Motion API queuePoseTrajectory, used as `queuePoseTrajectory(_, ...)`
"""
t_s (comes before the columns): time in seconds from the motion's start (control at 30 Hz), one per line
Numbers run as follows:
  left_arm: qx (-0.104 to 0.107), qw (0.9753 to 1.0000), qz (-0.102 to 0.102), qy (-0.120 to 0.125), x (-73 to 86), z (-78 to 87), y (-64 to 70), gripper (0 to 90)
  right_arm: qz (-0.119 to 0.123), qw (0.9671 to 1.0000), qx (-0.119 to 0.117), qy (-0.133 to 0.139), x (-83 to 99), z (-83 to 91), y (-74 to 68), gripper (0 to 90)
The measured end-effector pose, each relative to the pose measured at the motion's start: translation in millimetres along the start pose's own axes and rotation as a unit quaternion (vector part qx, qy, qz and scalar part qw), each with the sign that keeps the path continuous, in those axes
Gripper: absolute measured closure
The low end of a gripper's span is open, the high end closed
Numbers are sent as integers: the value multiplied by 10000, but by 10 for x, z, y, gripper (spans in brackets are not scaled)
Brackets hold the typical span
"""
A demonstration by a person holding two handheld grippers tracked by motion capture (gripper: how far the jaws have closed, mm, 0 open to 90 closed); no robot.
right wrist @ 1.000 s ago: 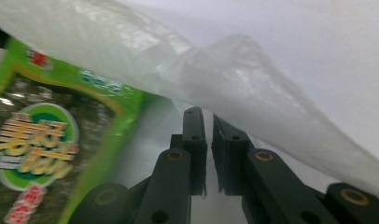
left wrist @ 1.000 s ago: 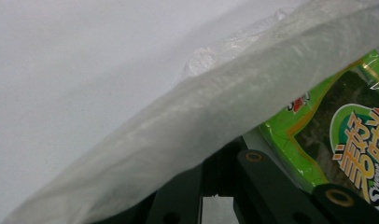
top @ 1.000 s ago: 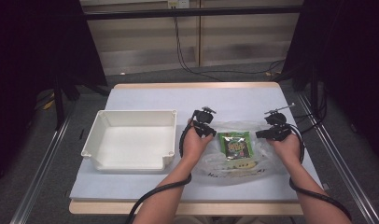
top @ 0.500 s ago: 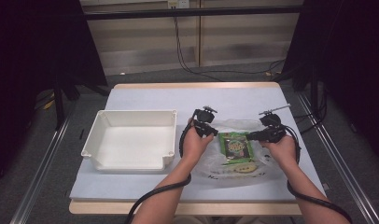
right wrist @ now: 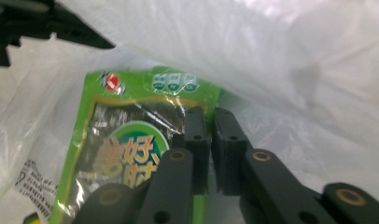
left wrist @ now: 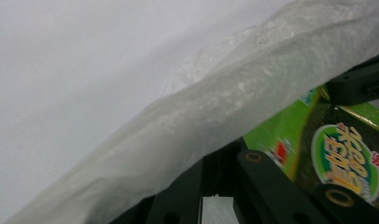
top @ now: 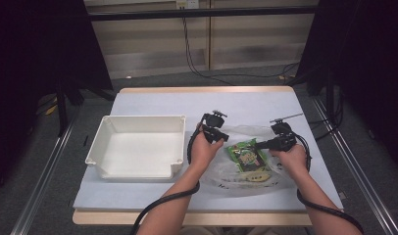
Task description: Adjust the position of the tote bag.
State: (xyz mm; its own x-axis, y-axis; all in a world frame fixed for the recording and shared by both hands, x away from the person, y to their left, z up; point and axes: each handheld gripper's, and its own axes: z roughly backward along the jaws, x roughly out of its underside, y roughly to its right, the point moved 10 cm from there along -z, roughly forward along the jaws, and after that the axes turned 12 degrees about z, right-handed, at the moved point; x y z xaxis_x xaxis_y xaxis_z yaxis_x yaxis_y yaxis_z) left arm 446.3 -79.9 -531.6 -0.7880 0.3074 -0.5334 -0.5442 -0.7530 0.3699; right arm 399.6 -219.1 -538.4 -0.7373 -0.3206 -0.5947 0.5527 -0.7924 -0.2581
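Note:
A green snack packet [top: 246, 157] lies inside a clear plastic bag [top: 236, 178] on the table, between the two hands. My left gripper [top: 221, 137] is at the bag's upper left edge. In the left gripper view the jaws [left wrist: 218, 186] are shut on the bag's film [left wrist: 215, 107], which drapes over them, with the packet [left wrist: 337, 149] to the right. My right gripper [top: 260, 145] reaches into the bag from the right. In the right gripper view it [right wrist: 210, 126] is shut on the right edge of the packet [right wrist: 117, 140], under the bag's film [right wrist: 295, 70].
A white empty bin [top: 138, 119] stands to the left of the hands. The pale tabletop [top: 246, 105] stretches bare behind the bag. Black cables trail from both grippers toward the table's front edge. Dark curtains and metal rails flank the table.
My right gripper has moved left into the bag and reached the green packet's edge. The left gripper has stayed at the bag's edge.

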Motion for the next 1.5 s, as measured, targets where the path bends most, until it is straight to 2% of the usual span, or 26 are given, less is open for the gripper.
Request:
queuePoseTrajectory(0.07, 21, 10000, 88, 29, -7, 8, 1, 900, 66, 9999, 29, 77, -5, 28, -5, 876)
queuePoseTrajectory(0.17, 37, 10000, 31, -40, 10, 22, -3, 900, 68, 9998, -16, 199, -19, 94, -26, 882)
queuePoseTrajectory(0.27, 132, 9998, 126, -14, 16, 32, 25, 900, 120, 9993, -10, 358, -45, 166, -52, 885)
queuePoseTrajectory(0.3, 159, 9998, 84, -56, 24, 46, 22, 900, 161, 9991, -3, 386, -50, 187, -61, 886)
queuePoseTrajectory(0.33, 210, 9996, 172, -29, 20, 52, 42, 900, 177, 9990, 4, 408, -54, 205, -71, 886)
queuePoseTrajectory(0.43, 362, 9991, 73, -190, 35, 113, 66, 900, 234, 9985, 15, 487, -67, 246, -96, 887)
queuePoseTrajectory(0.53, 552, 9982, 165, -194, 17, 176, 132, 900, 273, 9982, 30, 539, -74, 272, -111, 888)
queuePoseTrajectory(0.67, 701, 9971, 143, -240, -11, 265, 196, 889, 284, 9978, 36, 593, -73, 302, -128, 888)
queuePoseTrajectory(0.97, 1217, 9914, 319, -353, -55, 411, 375, 770, 390, 9974, 93, 595, -98, 377, -153, 890)
queuePoseTrajectory(1.03, 1511, 9870, 374, -397, -63, 449, 424, 748, 382, 9974, 101, 595, -99, 382, -158, 890)
queuePoseTrajectory(1.13, 1474, 9873, 229, -553, -35, 468, 447, 684, 406, 9971, 88, 636, -99, 384, -157, 890)
queuePoseTrajectory(1.2, 1541, 9861, 269, -568, -33, 474, 466, 673, 386, 9972, 88, 639, -96, 389, -154, 890)
queuePoseTrajectory(1.27, 1517, 9861, 222, -634, -17, 468, 457, 654, 410, 9969, 73, 661, -98, 394, -159, 890)
queuePoseTrajectory(1.43, 1608, 9841, 250, -716, 12, 451, 491, 619, 436, 9966, 80, 691, -117, 422, -171, 891)
queuePoseTrajectory(1.5, 1594, 9840, 204, -762, 20, 447, 492, 600, 441, 9965, 81, 710, -126, 424, -172, 891)
